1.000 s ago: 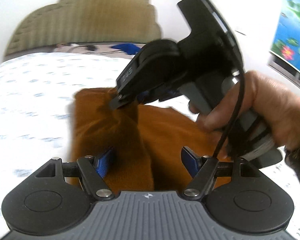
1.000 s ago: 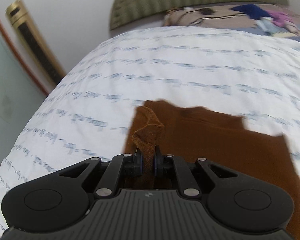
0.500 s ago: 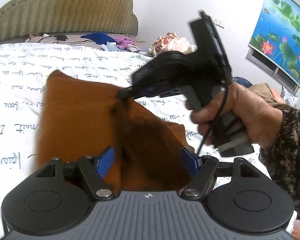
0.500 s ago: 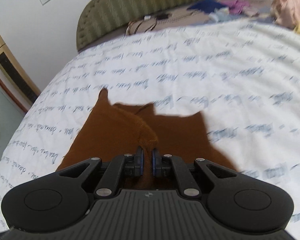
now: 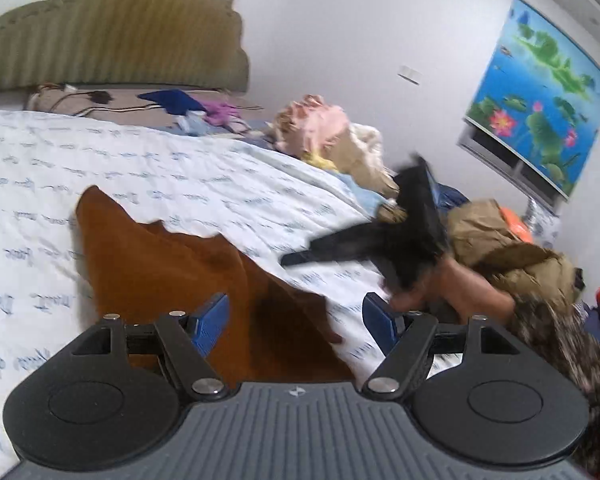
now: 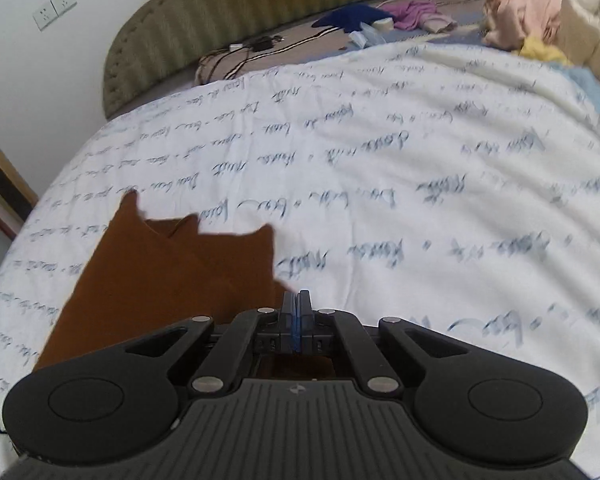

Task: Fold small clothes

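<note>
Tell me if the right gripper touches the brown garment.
Cannot tell. Right wrist view: the right gripper is shut with no cloth between its pads, yet the edge of the brown garment lies beside them. Left wrist view is blurred.

The left hand-held gripper (image 5: 296, 320) gapes wide — the right hand-held gripper (image 6: 296, 304) has its pads pressed together.

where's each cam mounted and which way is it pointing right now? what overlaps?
Left wrist: sits on the left gripper, fingers apart, looks across the brown garment toward the clothes pile and window blind; shows the blurred right gripper and the right hand.
Right wrist: sits on the right gripper, pads together with nothing visible between them, looks up the bed toward the headboard; no hand visible.
Shared: brown garment, script-print bedsheet, headboard, pink clothes.
</note>
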